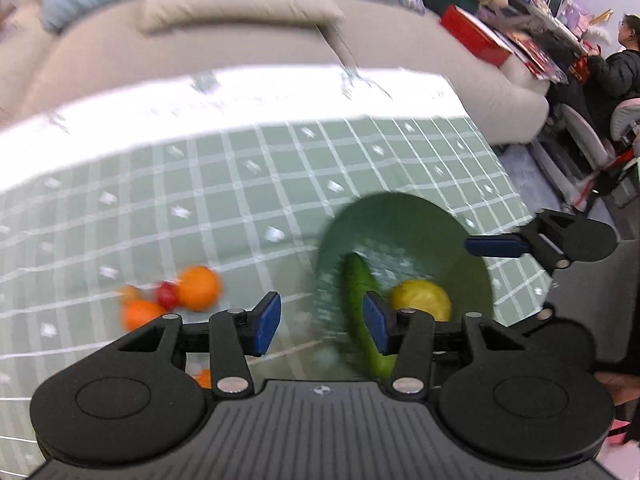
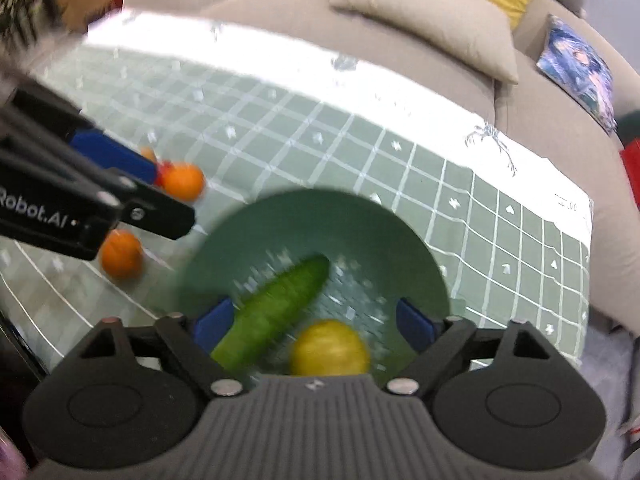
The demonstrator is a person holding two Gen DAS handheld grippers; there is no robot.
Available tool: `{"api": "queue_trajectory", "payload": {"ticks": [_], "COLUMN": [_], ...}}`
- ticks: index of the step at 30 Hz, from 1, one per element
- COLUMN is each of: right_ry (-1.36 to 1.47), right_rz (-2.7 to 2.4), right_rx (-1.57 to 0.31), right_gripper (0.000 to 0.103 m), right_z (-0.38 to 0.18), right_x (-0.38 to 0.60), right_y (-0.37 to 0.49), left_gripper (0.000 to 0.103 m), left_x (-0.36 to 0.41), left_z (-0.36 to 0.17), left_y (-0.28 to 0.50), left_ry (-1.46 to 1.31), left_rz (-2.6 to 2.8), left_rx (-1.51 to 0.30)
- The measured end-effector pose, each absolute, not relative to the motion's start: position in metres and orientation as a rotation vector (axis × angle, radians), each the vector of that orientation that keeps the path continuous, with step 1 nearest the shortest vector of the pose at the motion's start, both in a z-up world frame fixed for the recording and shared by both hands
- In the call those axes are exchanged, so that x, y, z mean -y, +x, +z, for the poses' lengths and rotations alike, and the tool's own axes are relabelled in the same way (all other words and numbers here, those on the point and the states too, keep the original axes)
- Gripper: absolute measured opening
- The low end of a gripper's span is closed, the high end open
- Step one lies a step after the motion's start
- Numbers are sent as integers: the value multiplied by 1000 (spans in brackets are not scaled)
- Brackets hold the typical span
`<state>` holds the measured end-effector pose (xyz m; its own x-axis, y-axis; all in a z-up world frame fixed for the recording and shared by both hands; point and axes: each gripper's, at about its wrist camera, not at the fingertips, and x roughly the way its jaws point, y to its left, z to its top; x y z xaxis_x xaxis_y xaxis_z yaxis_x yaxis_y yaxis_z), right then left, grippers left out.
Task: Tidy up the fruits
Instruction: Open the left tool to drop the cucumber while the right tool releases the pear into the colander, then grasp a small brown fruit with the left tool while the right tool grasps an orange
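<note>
A green bowl sits on the green checked tablecloth and holds a green cucumber and a yellow lemon. The bowl, cucumber and lemon also show in the left wrist view. Two oranges, a small red fruit and a smaller orange fruit lie left of the bowl. My left gripper is open and empty over the bowl's left rim. My right gripper is open and empty above the bowl.
A beige sofa with cushions runs behind the table. The tablecloth has a white far border. A red box and clutter lie far right, where a person sits. An orange piece shows under my left gripper.
</note>
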<state>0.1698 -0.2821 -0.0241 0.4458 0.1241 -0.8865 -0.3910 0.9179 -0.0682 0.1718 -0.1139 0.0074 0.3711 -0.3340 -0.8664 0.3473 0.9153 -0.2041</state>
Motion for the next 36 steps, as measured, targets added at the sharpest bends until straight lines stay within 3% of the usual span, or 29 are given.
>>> {"api": "queue_trajectory", "payload": {"ticks": [6,15,25,30,36], "right_ry": [-126,-27,-32,-54,-99], "right_rz": [332,252,245,281,327], "right_rx": [-969,-871,-864,-896,-889], "right_gripper": [86,86,85,66,58], "right_z": [0,-19,-41,-54,-62], "right_x": [238,180,154,148,135], "right_y": [150,125,86,84,89], "left_gripper": [57,57,57,57,56], "left_x": [59,-19,-40,-34,-30], "left_z": [11,-4,-30,-43,-58], "left_y": [148,115,87,85,89], "left_ry": [12,-94,-94,-60,-20], "left_rz": [-366,-225,-223,-240,-254], "left_rx": [-1033,-949,-937,-972,-964]}}
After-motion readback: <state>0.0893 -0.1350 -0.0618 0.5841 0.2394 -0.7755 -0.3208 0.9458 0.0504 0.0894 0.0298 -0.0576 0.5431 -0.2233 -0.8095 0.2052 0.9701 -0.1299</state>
